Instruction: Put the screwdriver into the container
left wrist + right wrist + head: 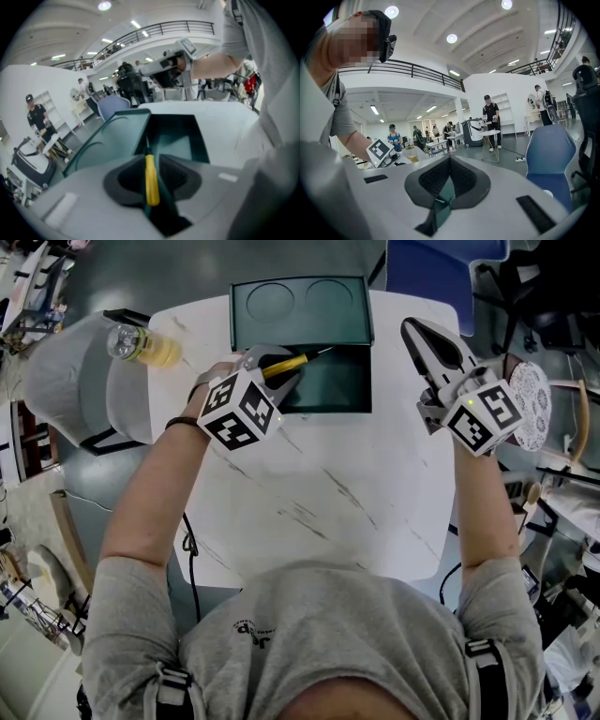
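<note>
One screwdriver (151,180), yellow-handled, is being pinched between the jaws of the left gripper (278,373). They are clamping the handle, so the thin shaft is pointing out ahead over the container (328,407). The tool is hanging just above the left end of the container's open compartment. Its tip is reaching toward the line where the lid (300,304) is lying folded back behind the compartment, and as far as the views are showing it is not yet resting on the container's floor. Gripping it by the handle is probably leaving the shaft free to go in first, and the near-level tilt is suiting a long, shallow box. The right gripper (418,336) is hovering well to the right of the container, its jaws pressed together on nothing. It is likely being kept out of the way while one gripper is doing the work. The white table (356,493) is bearing the container near its far edge, within easy reach of both arms. A bottle (141,343) of yellowish liquid is sitting well to the left of the container, playing no part in this step.
</note>
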A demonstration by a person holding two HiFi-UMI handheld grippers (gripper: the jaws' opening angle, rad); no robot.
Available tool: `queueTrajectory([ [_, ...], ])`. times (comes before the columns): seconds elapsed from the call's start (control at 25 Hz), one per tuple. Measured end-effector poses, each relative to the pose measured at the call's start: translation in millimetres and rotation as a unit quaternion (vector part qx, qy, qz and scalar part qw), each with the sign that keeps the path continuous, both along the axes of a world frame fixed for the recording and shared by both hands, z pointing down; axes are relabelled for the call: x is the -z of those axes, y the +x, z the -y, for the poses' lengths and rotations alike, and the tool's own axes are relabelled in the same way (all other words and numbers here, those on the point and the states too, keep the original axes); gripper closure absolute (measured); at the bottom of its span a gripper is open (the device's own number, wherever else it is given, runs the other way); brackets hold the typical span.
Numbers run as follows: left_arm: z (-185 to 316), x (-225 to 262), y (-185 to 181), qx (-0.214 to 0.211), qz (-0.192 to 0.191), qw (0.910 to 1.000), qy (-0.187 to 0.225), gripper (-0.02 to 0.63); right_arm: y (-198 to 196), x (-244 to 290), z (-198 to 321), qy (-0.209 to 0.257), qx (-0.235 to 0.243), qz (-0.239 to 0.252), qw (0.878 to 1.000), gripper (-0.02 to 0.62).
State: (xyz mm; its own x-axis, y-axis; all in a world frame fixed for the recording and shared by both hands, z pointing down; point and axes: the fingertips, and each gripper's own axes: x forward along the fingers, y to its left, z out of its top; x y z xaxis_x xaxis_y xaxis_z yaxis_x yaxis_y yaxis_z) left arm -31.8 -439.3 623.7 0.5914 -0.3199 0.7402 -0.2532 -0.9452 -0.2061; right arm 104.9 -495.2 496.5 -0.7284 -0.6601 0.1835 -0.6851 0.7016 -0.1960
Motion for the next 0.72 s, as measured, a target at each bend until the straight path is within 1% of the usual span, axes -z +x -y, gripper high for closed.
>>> queueTrajectory([
  [0.16,-1,3,-1,0.004,-0.006,1.0000,0.000,0.506,0,3,-1,0.001,0.000,0.000,1.000,0.586],
  [0.28,-2,7,-3,0.005,-0.006,0.9999,0.007,0.506,-1,6,-2,0.002,0.000,-0.001,1.000,0.586],
  [0.72,-12,42,-4,0.013,-0.031,0.9989,0.034,0.509,-1,31,-14,0.011,-0.005,-0.006,1.000,0.586],
])
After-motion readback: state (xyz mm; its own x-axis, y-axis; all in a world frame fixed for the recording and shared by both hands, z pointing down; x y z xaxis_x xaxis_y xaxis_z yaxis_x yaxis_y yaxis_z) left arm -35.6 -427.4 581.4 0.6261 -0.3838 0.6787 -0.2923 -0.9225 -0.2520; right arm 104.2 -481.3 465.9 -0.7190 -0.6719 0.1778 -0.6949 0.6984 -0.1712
